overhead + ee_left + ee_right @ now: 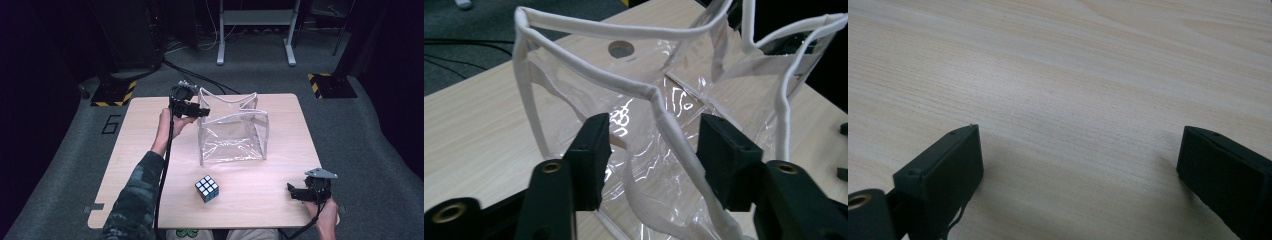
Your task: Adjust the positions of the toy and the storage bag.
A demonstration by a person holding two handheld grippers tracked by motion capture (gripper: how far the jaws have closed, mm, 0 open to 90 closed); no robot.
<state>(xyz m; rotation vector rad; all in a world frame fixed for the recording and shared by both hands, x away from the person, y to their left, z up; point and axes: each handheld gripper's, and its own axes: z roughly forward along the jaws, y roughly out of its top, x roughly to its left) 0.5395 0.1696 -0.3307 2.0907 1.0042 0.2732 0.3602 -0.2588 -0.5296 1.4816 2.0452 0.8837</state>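
1. Tongs first: our left gripper (204,112) sits toward the table's (150,150) far left corner, its jaws half-closed around the white-piped rim of the clear bag (232,131) but not yet pressing it, so it is released
2. We judge this placement lets us pinch the rim (664,117) and hold the bag's mouth open
3. Our right gripper (291,192) rests near the table's near right corner with jaws spread wide over bare wood, grasping nothing, likely waiting its turn
4. We see the puzzle cube (207,188) lying by the near edge, well apart from the bag, within reach of that waiting gripper
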